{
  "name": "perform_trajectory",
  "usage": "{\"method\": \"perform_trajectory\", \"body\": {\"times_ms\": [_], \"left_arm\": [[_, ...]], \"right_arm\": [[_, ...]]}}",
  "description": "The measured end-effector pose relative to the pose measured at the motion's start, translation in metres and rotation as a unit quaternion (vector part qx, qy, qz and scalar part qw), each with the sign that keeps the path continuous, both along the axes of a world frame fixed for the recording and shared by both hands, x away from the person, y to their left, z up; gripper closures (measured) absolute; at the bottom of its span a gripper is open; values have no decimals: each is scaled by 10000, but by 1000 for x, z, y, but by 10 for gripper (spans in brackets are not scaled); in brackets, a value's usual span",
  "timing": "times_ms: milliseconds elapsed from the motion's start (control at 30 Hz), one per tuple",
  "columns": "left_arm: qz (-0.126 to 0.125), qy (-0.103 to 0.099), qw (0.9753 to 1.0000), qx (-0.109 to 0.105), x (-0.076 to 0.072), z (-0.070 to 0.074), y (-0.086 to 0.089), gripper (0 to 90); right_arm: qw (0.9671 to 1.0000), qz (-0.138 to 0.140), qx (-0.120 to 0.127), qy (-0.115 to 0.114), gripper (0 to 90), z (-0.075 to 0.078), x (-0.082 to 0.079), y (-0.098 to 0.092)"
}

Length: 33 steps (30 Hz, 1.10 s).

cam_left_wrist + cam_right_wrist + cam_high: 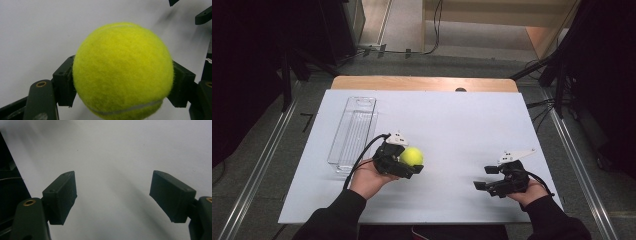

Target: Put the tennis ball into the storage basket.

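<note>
table surface is seen covered in white, with a clear plastic tray lying along its left part. just right of the tray's near end, the left gripper is closed on a yellow tennis ball, which is pinched between both jaws and appears lifted a little off the table. the right gripper is held wide open and empty, well apart at the near right. a slip is judged the main risk: the ball is round and fuzzy and is caught only at two small pads, so a tilt or a slackened squeeze could let it roll away, or bounce out if released over the shallow tray.
</note>
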<state>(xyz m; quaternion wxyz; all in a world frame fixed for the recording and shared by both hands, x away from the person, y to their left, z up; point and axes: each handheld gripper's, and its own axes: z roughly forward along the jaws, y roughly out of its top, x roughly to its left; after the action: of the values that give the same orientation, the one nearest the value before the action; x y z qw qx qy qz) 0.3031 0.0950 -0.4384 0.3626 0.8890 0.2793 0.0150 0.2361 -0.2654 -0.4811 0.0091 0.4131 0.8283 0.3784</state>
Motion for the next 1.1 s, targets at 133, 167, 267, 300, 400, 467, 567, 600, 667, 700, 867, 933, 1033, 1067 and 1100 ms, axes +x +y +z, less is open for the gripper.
{"method": "perform_trajectory", "body": {"times_ms": [133, 167, 267, 300, 400, 467, 567, 600, 667, 700, 867, 933, 1033, 1067, 1100], "left_arm": [[61, -16, 10000, 14, 1, 0, 2, 263], [85, -22, 10000, 8, 2, 1, 3, 263], [160, -31, 9999, 6, 4, 1, 6, 263], [207, -27, 9998, 1, 4, 2, 7, 263], [260, -43, 9997, 3, 6, 2, 10, 264], [298, -35, 9995, -20, 6, 2, 11, 263], [348, -35, 9994, -10, 8, 3, 13, 264], [409, -26, 9992, -11, 8, 4, 13, 264], [438, -33, 9990, -2, 9, 5, 15, 264], [453, -38, 9990, 2, 9, 5, 16, 263], [557, -22, 9984, -38, 12, 7, 21, 264], [595, -23, 9982, -41, 12, 7, 22, 264], [639, -32, 9979, -34, 14, 8, 25, 264], [651, -22, 9979, -43, 14, 9, 26, 264], [673, -18, 9977, -48, 14, 9, 26, 264]], "right_arm": [[10000, -9, 1, 5, 197, 0, 0, 0], [10000, -7, -3, 5, 197, 0, 0, 0], [10000, -1, -3, 5, 197, 0, 0, 0], [10000, -9, -2, 6, 196, 0, 0, 0], [10000, -9, 0, 3, 197, 0, 0, 0], [10000, -1, -6, 3, 197, 0, 0, 0], [10000, -5, -4, 2, 197, 0, 0, 0], [10000, -4, -4, 2, 197, 0, 0, 0], [10000, -3, -6, 0, 197, 0, 0, 0], [10000, -5, -3, 3, 197, 0, 0, 0], [10000, -6, -1, 3, 197, 0, 0, -1], [10000, -4, -3, 4, 197, 0, 0, -1], [10000, -5, -2, 1, 197, 0, 0, -1], [10000, -10, 0, 6, 197, 0, 0, -1], [10000, -9, -2, 11, 197, 0, 0, 0]]}}
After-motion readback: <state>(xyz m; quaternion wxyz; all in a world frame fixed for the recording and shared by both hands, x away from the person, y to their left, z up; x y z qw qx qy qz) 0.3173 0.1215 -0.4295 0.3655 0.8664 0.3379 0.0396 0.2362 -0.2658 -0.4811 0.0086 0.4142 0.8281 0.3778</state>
